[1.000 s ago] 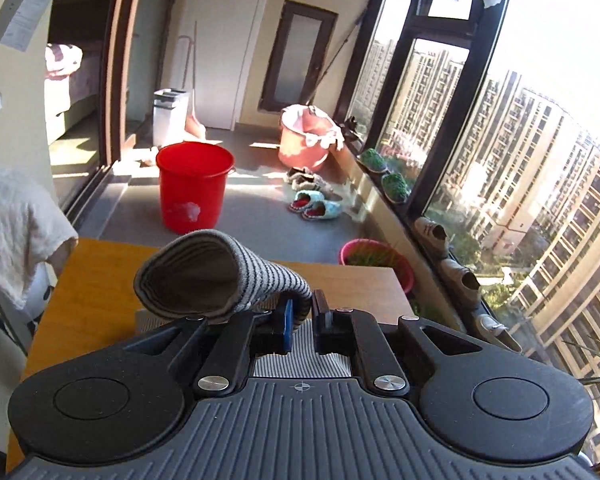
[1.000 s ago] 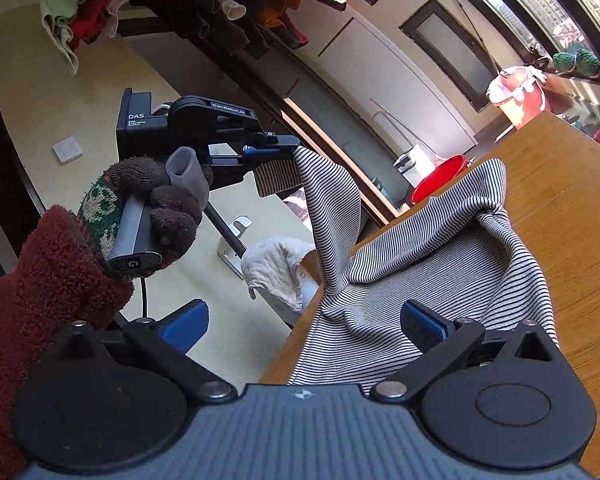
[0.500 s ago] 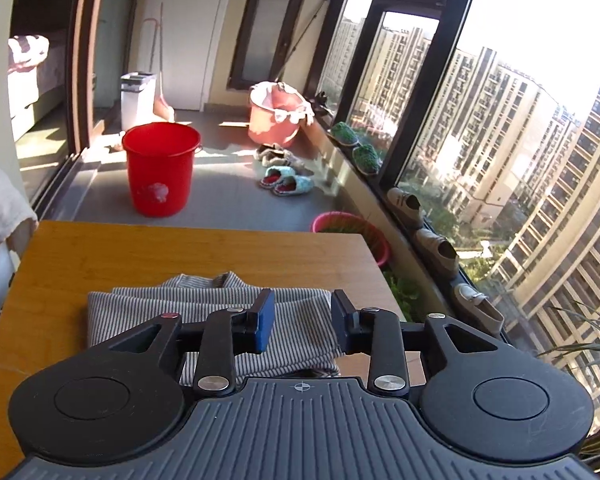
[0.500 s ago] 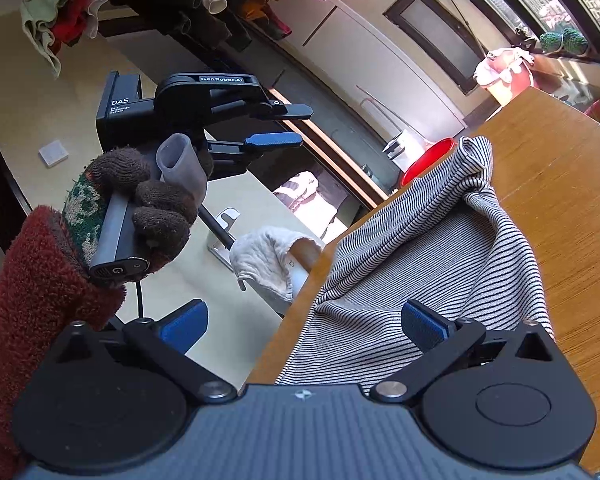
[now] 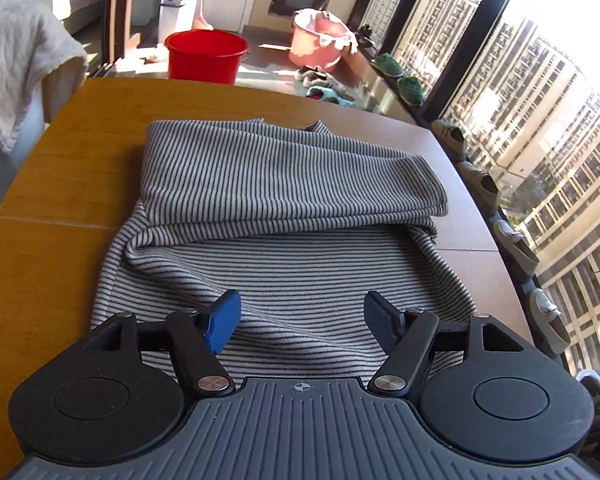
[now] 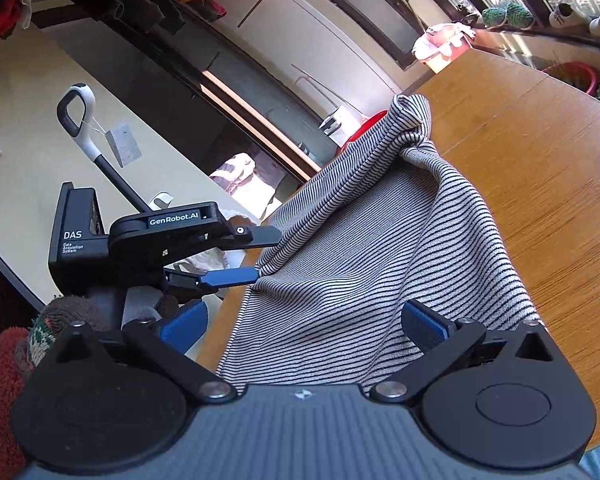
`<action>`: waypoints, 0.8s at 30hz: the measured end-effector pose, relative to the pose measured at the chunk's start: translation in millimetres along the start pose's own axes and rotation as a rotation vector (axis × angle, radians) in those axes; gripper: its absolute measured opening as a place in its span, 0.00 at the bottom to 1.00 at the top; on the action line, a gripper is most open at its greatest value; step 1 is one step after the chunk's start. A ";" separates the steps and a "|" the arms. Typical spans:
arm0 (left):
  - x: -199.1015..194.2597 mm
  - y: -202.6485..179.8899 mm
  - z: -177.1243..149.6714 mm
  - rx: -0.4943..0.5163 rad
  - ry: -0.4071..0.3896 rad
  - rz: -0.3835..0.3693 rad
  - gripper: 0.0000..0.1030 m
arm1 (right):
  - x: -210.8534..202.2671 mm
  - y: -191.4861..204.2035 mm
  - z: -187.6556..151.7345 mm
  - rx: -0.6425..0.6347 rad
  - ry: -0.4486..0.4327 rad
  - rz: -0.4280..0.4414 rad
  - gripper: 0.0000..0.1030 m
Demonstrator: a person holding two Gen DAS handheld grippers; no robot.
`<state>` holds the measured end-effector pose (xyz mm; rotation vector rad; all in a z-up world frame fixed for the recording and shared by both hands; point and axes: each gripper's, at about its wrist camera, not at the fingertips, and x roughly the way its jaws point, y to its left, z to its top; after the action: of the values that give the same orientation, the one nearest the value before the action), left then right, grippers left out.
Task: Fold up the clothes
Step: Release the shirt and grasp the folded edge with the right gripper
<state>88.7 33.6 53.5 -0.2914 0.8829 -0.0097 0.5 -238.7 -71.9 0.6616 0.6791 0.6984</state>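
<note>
left wrist view: left gripper (image 5: 300, 318) fingers opening, nothing pinched; striped shirt (image 5: 284, 200) on the desk (image 5: 60, 168) under and ahead of the fingers, top part folded over.
right wrist view: right gripper (image 6: 304, 322) fingers spread wide, shirt edge between them, unpinched; left gripper's tips just beside the shirt's left edge.

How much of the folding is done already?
One fold looks done: the far part of the striped top lies doubled over on the wooden table. Nothing is held now; the left gripper is opening above the cloth and the right gripper stands open. The near half is spread out and rumpled, so more folding is left.
</note>
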 end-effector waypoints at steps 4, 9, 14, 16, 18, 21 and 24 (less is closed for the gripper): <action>-7.7 1.5 -31.0 0.061 -0.031 0.007 0.90 | 8.5 11.5 -3.3 -0.049 0.007 -0.093 1.00; -1.6 12.7 -52.5 0.038 -0.021 -0.049 0.93 | 14.1 32.6 -3.2 -0.148 -0.029 -0.207 1.00; 1.9 22.7 -62.6 0.037 -0.068 -0.094 0.98 | 30.8 33.1 -2.3 -0.174 -0.004 -0.325 1.00; 1.2 23.0 -65.2 0.038 -0.078 -0.100 0.98 | 35.8 31.1 -0.3 -0.182 0.018 -0.333 1.00; 2.0 22.5 -66.4 0.043 -0.084 -0.095 0.98 | 38.4 31.0 2.3 -0.189 0.037 -0.335 1.00; 3.1 23.0 -65.8 0.044 -0.087 -0.096 0.99 | 42.5 24.3 14.8 -0.150 0.086 -0.296 1.00; 5.1 25.1 -58.9 0.034 -0.070 -0.100 1.00 | 47.2 19.2 34.9 -0.157 0.160 -0.271 1.00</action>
<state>44.3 42.6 7.9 -0.3018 0.7977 -0.1063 46.9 -202.8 -52.3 0.3625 0.8346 0.5494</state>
